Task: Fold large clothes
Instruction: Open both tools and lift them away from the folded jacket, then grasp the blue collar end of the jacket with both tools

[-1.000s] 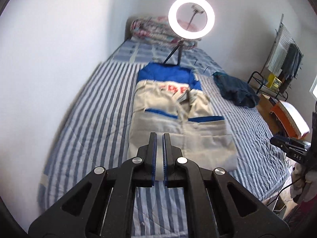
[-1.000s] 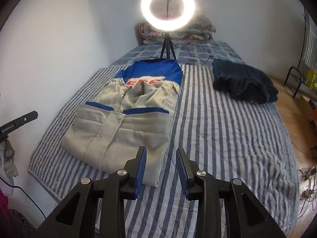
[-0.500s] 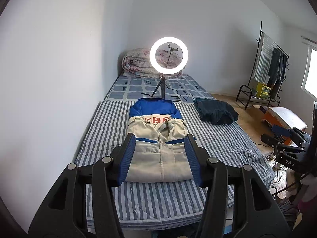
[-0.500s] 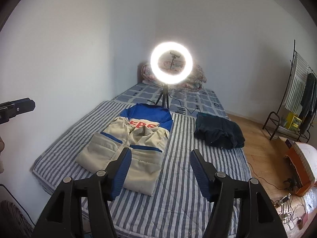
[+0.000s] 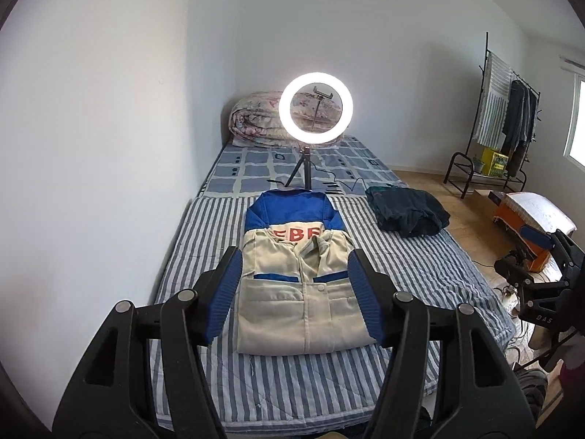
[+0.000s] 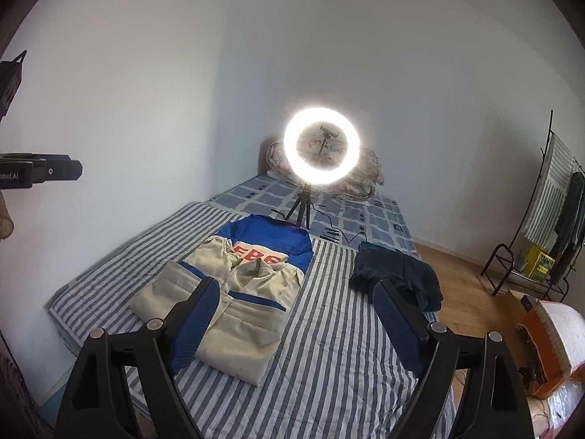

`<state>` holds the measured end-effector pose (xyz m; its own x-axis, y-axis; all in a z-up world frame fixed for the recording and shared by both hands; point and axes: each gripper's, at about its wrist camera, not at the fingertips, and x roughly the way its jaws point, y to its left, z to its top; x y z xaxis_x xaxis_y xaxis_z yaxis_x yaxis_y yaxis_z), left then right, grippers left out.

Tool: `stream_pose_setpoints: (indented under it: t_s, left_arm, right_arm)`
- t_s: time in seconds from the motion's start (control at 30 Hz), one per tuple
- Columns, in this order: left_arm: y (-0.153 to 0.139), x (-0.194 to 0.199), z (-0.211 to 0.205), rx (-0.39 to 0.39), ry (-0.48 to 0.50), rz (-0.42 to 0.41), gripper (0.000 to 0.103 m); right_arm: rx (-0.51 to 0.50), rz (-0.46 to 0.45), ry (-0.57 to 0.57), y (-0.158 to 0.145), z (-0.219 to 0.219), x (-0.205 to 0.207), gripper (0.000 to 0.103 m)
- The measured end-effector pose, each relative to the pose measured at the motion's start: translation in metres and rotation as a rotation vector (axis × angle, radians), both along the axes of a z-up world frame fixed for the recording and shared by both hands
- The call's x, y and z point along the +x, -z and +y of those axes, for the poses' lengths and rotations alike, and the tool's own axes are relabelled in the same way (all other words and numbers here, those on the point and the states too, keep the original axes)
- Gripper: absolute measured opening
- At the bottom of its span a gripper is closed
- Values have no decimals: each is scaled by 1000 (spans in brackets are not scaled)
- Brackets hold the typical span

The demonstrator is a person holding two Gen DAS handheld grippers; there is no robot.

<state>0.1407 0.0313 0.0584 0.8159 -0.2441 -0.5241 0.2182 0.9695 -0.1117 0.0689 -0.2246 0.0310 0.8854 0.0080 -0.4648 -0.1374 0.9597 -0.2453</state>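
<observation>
A beige and blue jacket point(image 5: 296, 292) point(image 6: 234, 314) with red letters lies folded flat on the striped bed point(image 5: 409, 278) point(image 6: 329, 329). My left gripper point(image 5: 294, 256) hangs above the bed's near end. Its jaws are opening and hold nothing; the jacket shows far below between them. My right gripper point(image 6: 294, 285) is raised over the bed's near right side. Its jaws are opening wide, with nothing between them. Each gripper shows at the edge of the other's view, the right gripper point(image 5: 537, 285) and the left gripper point(image 6: 40, 173).
A lit ring light point(image 5: 316, 108) point(image 6: 322, 145) on a tripod stands behind the jacket. A dark garment point(image 5: 407, 212) point(image 6: 396, 278) lies in a heap at the bed's right. A rolled quilt point(image 5: 256, 120) is at the head. A clothes rack point(image 5: 508, 117) and an orange box point(image 5: 530, 223) stand on the floor.
Both grippers rose away from the jacket's near edge, so the whole bed and room now show. The left jaws went from shut to open. The right jaws spread much wider.
</observation>
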Motion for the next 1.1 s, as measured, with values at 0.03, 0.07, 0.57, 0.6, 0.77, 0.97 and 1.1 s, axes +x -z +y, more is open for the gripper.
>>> stream_pose_setpoints:
  t_s: [0.03, 0.07, 0.57, 0.6, 0.77, 0.97, 1.1]
  left_arm:
    - [0, 7, 1, -4, -7, 6, 62]
    - [-2, 16, 3, -14, -12, 15, 62]
    - [47, 185, 33, -71, -12, 153, 62]
    - [57, 203, 34, -89, -2, 173, 62]
    - [107, 294, 31, -94, 35, 253, 62]
    - [185, 406, 13, -76, 89, 342, 62]
    - [232, 459, 5, -103, 108, 396, 62]
  right_arm:
    - [3, -1, 2, 0, -5, 6, 88]
    - [13, -3, 10, 0, -11, 13, 88]
    - [185, 125, 15, 40, -64, 166, 82]
    - [202, 147, 13, 47, -67, 181, 79]
    - [257, 257, -37, 86, -76, 261, 74]
    - [269, 349, -59, 151, -88, 367, 66]
    - [338, 411, -28, 196, -105, 431, 58]
